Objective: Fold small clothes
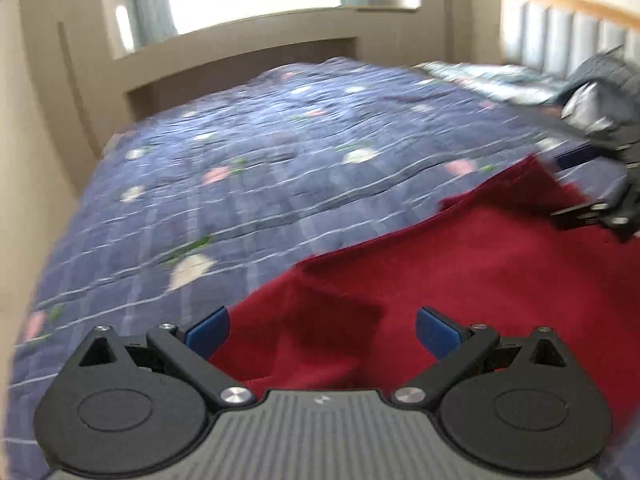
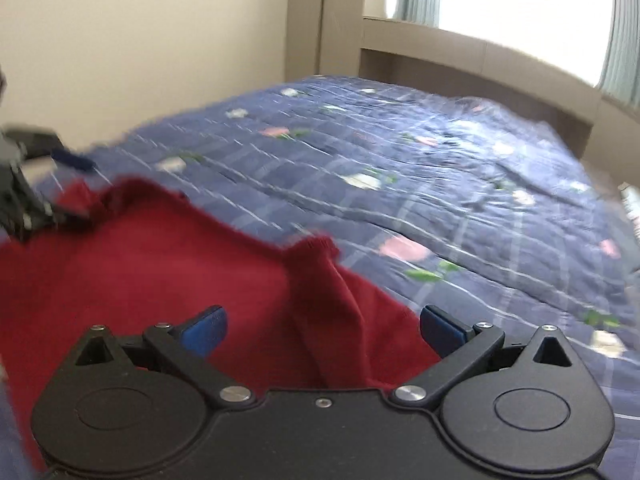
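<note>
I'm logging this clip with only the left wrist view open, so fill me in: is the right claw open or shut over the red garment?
Observer: Open. In the right wrist view the right claw has its blue pads spread wide, with the red garment between them, not pinched.
Operator: What does the cloth look like just ahead of that claw?
Observer: A raised ridge of fabric runs forward between the pads to a bunched corner at the garment's edge.
Operator: Anything beyond the bed on that side?
Observer: A plain cream wall stands behind the blue floral quilt.
Operator: And my own claw, seen from there?
Observer: The left claw shows blurred at the left edge, at the garment's far corner.
</note>
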{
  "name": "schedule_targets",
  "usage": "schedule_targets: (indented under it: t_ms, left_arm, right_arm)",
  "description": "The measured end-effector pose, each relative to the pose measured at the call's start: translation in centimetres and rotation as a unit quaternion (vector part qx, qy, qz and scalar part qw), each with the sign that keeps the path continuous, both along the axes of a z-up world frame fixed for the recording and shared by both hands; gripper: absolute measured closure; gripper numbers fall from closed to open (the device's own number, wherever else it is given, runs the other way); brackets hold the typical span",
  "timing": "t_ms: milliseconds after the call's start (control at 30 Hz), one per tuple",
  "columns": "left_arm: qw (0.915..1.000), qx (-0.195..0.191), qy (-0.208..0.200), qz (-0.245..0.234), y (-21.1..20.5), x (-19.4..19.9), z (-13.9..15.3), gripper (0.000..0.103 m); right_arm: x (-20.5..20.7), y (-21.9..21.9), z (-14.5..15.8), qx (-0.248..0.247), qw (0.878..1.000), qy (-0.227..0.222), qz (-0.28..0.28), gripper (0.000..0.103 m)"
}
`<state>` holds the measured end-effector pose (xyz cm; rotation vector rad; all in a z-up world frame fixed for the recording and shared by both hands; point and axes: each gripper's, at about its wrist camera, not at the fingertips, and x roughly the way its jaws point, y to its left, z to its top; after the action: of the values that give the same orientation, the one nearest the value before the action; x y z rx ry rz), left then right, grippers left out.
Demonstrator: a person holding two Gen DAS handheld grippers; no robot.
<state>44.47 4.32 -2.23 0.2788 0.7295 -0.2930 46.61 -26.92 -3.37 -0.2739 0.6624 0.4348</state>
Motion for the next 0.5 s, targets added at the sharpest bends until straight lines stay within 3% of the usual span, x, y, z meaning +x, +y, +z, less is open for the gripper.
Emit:
schedule_targets:
  t_ms: [67,133,333,433,500]
  left_arm:
    - [0.9992,0.011,0.0,0.038,0.7,0.5,-0.4,0.002]
    - [0.9972,-0.002,-0.004,0.075,2.2,0.9,-0.3,0.002]
    - [0.9781,-0.025,0.015,0.206,6.3,2.6,-1.0,0.002]
    - [0.9718,-0.044,0.022,0.231,7.5,2.5,-1.4,0.002]
    - [0.97,-0.049,0.011,0.238,7.6,1.9,-1.3,0.001]
  right_arm:
    - [0.0,-0.8,-0.5,-0.01,0.999,-0.022,-0.024,0.001]
    - [0.3,-2.0,-0.7,-0.011,0.997,-0.04,-0.06,0.001]
    - [1.8,-5.8,-1.4,0.001,0.986,-0.049,-0.156,0.001]
    - [1.8,-6.6,-1.5,-0.002,0.982,-0.042,-0.186,0.001]
    - [0.8,-6.2,-1.1,0.001,0.983,-0.05,-0.177,0.001]
